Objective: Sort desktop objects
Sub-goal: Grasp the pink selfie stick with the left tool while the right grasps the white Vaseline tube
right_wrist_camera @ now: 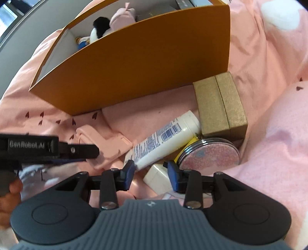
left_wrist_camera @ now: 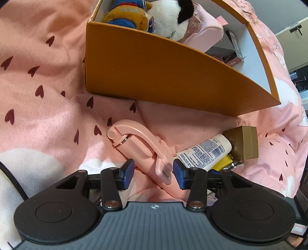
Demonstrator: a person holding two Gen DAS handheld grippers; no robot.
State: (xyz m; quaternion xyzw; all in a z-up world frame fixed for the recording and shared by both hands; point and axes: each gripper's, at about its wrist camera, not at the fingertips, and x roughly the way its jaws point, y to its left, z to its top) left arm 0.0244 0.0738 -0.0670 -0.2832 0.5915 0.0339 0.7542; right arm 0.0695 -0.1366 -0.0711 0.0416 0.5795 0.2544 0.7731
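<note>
A pink folding handheld gadget (left_wrist_camera: 142, 146) lies on the pink blanket. My left gripper (left_wrist_camera: 153, 173) is open around its near end, not clamped. In the right wrist view the gadget (right_wrist_camera: 104, 146) lies left, with the left gripper above it. A white tube (left_wrist_camera: 204, 153) (right_wrist_camera: 163, 138) lies to its right, against a gold box (left_wrist_camera: 244, 142) (right_wrist_camera: 221, 107). My right gripper (right_wrist_camera: 151, 173) is open, with a small white block (right_wrist_camera: 156, 178) between its fingers and the tube's end at its left pad. A round pink compact (right_wrist_camera: 209, 153) lies beside it.
An orange box (left_wrist_camera: 154, 77) (right_wrist_camera: 134, 63) stands behind, holding a plush toy (left_wrist_camera: 146, 17), a pink pouch (left_wrist_camera: 204, 32) and small boxes. The pink heart-print blanket (left_wrist_camera: 38, 86) is rumpled all around. A yellow item (left_wrist_camera: 223, 163) lies under the tube.
</note>
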